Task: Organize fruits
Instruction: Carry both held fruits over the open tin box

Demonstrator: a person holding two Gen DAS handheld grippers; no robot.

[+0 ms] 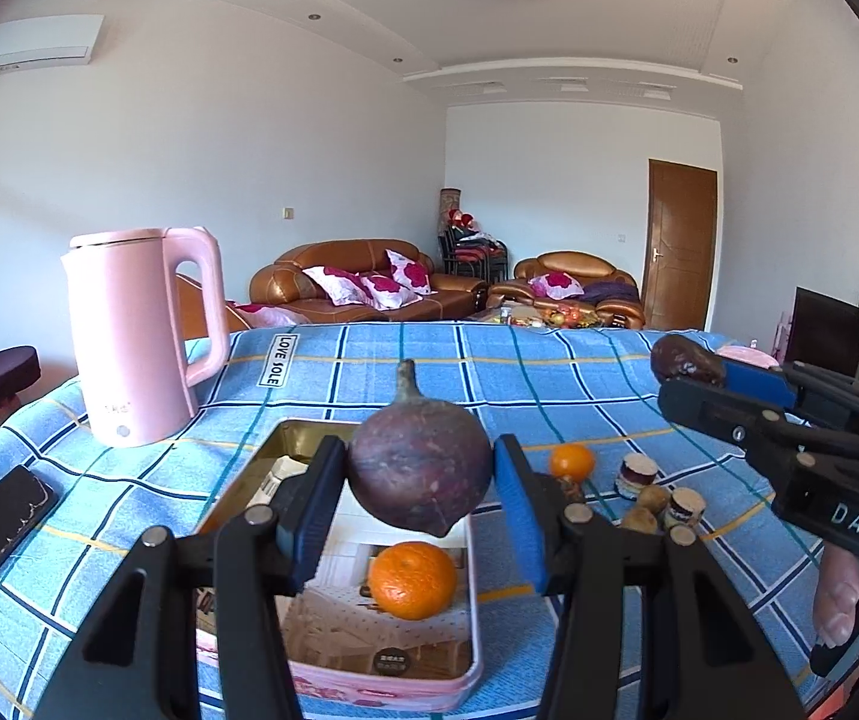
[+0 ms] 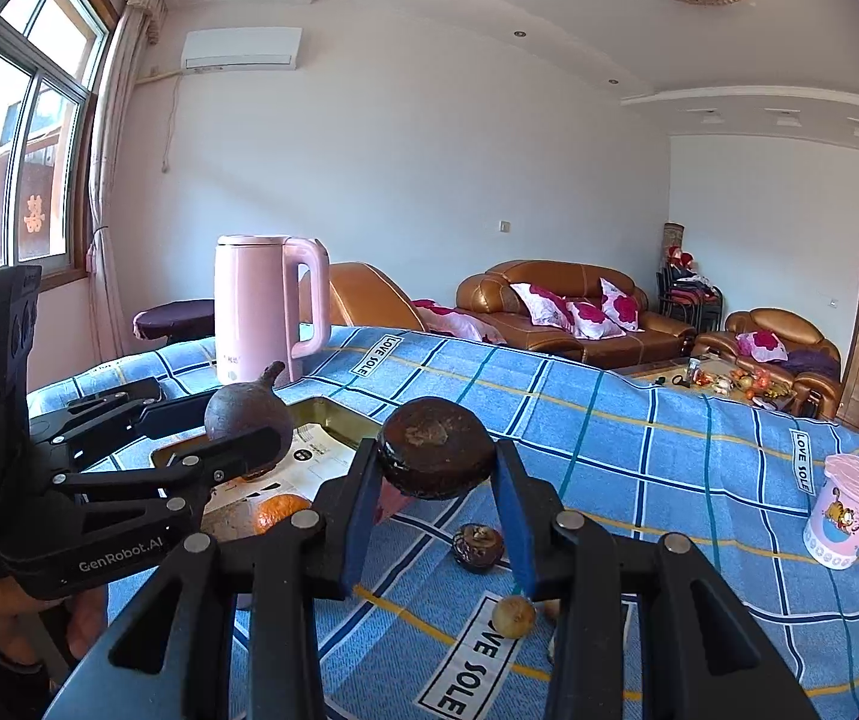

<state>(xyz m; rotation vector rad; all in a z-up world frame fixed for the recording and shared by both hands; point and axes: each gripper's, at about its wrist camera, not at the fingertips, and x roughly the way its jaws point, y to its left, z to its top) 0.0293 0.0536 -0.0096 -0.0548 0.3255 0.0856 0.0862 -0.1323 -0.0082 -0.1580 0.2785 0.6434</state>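
Your left gripper (image 1: 420, 510) was clamped on a round purple fruit with a stem (image 1: 420, 468), held above the open tin box (image 1: 471, 630), where one orange (image 1: 411, 580) lay inside. Your right gripper (image 2: 438, 510) was closed on a flat dark fruit (image 2: 436, 456), lifted over the blue checked tablecloth (image 2: 639, 480). Another orange (image 1: 572, 461) and small dark fruits sat on the cloth beside the box; a pink kettle (image 1: 135, 336) stood behind.
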